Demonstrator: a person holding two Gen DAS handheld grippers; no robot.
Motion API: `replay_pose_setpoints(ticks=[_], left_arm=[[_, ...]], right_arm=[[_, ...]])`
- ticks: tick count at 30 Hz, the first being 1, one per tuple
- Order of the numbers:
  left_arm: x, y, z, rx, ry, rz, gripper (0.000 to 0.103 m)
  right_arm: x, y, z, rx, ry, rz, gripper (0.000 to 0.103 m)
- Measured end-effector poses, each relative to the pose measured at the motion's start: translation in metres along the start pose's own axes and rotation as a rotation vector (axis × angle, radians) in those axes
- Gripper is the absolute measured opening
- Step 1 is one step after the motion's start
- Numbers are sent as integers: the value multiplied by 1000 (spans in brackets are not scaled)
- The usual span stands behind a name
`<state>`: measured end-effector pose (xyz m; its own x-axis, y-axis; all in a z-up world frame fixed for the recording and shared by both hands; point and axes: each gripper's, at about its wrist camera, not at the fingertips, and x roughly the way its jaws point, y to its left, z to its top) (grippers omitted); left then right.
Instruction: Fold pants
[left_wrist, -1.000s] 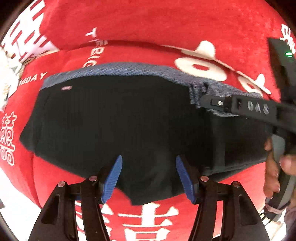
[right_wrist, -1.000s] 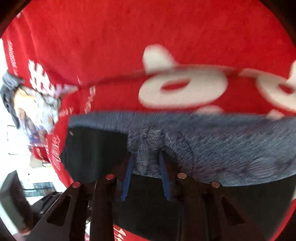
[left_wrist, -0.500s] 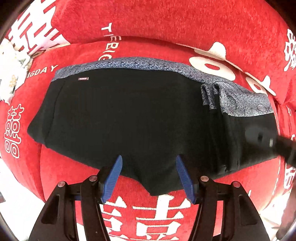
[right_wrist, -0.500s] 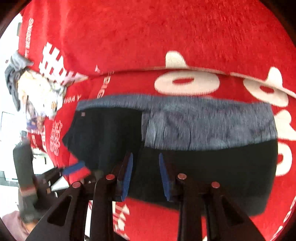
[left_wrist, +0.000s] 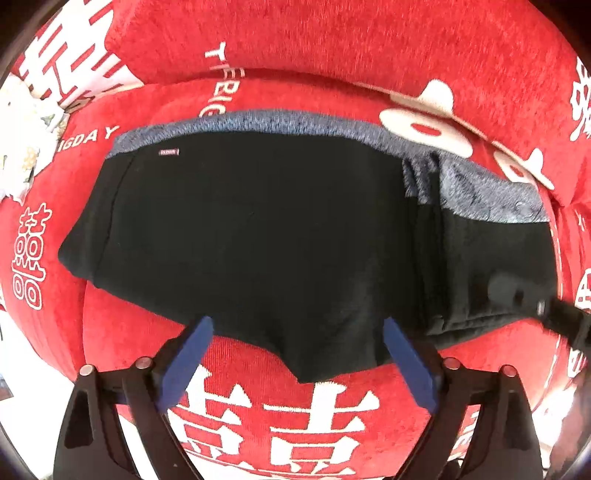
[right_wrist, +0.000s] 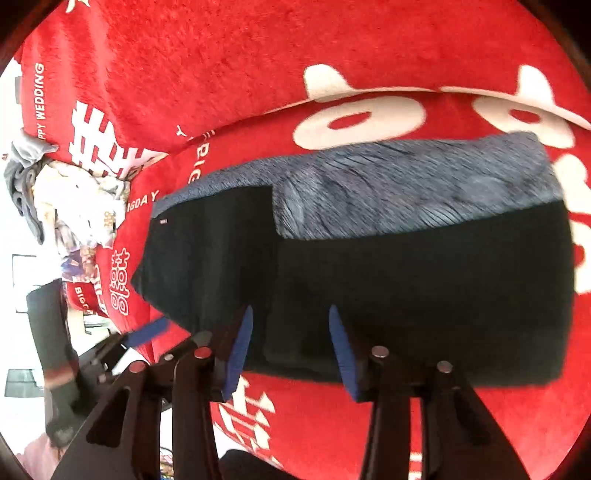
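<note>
The pants (left_wrist: 280, 236) lie folded on a red cover (left_wrist: 332, 40). The left gripper (left_wrist: 295, 365) and right gripper (right_wrist: 290, 347) hover above, jaws opening, holding nothing.

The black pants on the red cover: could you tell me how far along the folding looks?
Done: the black pants lie flat on the red cover, with one end already folded over, its grey waistband on top. In hand: nothing; the left gripper and right gripper are both opening above the near edge with nothing pinched. Left: probably another fold, since the garment is still long.
</note>
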<state>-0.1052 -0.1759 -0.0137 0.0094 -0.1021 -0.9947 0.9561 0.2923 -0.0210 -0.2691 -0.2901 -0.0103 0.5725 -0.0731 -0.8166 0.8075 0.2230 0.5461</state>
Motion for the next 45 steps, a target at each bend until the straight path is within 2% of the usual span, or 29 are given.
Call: replay_pose_setpoints(ticks=[6, 8, 11, 19, 22, 29, 42, 45], left_arm=[[-1, -4, -1, -12, 28, -12, 95], [0, -4, -2, -12, 40, -21, 102], [1, -4, -4, -12, 55, -38, 103], [3, 8, -11, -36, 73, -41, 103], [3, 16, -12, -43, 73, -42, 103], [7, 41, -17, -104, 76, -48, 103], [14, 118, -29, -300, 76, -50, 103], [15, 137, -29, -345, 59, -11, 103]], right_arm=[[-2, -3, -27, 4, 63, -47, 64], [0, -1, -32, 1, 78, -64, 69], [2, 0, -36, -1, 88, -76, 79], [1, 14, -37, -53, 74, -123, 84], [4, 24, -37, -100, 65, -162, 102], [20, 46, -38, -162, 135, -180, 103], [43, 69, -37, -205, 216, -213, 103], [47, 75, -34, -212, 222, -210, 103]])
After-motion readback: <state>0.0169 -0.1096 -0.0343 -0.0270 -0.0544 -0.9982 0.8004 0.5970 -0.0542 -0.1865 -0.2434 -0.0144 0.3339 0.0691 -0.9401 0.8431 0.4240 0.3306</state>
